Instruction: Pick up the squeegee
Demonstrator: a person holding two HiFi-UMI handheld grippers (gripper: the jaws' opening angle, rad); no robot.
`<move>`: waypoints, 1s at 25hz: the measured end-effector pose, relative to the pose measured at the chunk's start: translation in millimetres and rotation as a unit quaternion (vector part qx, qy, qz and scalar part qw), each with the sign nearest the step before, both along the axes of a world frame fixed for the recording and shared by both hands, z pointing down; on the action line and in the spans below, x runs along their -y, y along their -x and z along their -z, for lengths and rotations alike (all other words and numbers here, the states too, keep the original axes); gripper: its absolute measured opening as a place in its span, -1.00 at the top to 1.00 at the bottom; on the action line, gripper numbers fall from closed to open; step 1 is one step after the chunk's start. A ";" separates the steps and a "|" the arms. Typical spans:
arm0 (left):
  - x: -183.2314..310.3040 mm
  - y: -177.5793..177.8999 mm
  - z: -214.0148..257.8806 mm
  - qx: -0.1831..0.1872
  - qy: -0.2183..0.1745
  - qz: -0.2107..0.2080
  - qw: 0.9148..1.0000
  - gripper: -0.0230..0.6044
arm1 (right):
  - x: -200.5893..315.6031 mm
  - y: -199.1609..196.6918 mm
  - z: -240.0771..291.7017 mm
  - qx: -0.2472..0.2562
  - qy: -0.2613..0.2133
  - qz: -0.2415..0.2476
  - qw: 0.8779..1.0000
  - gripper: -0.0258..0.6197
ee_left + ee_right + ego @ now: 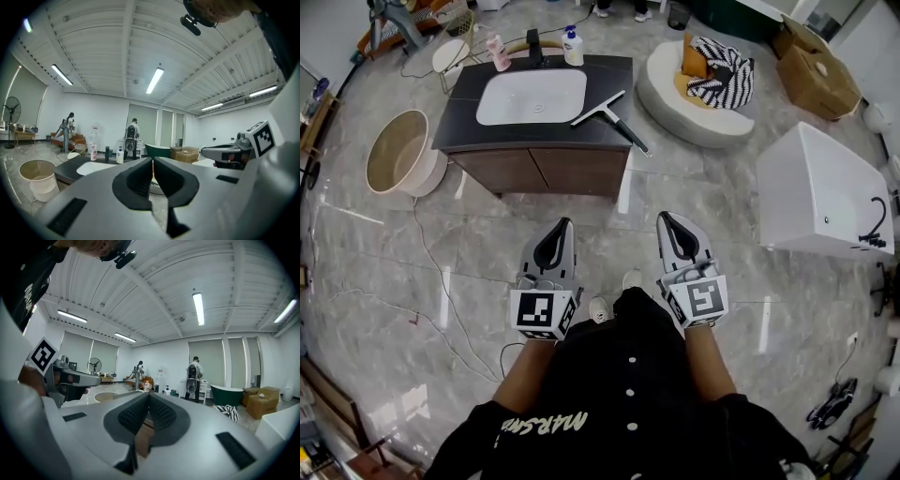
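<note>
Dark counter (605, 75) carries the squeegee (603, 112) at its three-o'clock edge, beside the sink (532, 96), untouched, so the whole pickup is left. Left gripper (564, 225) and right gripper (668, 218) hang well short, the squeegee at twelve o'clock, both clenched on nothing.

We are in a large indoor hall staged as a mock bathroom. A dark vanity (539, 171) with a white sink (532, 97) stands free on a marble floor (694, 187). Nearby are a white bathtub (820, 192) and cardboard boxes (814, 64), with strip lights (155, 80) overhead.
</note>
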State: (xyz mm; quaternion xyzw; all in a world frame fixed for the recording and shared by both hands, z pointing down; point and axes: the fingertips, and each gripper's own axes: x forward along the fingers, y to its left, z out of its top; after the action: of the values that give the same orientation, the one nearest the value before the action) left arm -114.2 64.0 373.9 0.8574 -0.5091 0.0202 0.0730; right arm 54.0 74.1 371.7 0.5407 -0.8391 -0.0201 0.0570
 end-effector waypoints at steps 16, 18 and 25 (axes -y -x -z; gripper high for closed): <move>126.0 -18.4 -11.0 0.010 -0.002 0.018 1.000 0.87 | 134.4 -23.0 -12.6 0.013 -0.004 0.010 1.000 0.93; 149.7 -23.9 -9.7 0.012 -0.003 0.021 1.000 0.87 | 159.2 -28.8 -12.2 0.014 -0.005 0.012 1.000 0.93; 229.6 -44.8 5.0 0.010 -0.013 0.035 0.999 0.87 | 243.7 -48.4 -4.0 0.011 -0.004 0.032 0.999 0.93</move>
State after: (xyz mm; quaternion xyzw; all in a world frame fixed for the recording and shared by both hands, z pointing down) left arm -69.4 -165.7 368.9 0.8395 -0.5399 0.0197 0.0572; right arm 102.4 -169.6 375.7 0.5137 -0.8566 -0.0199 0.0451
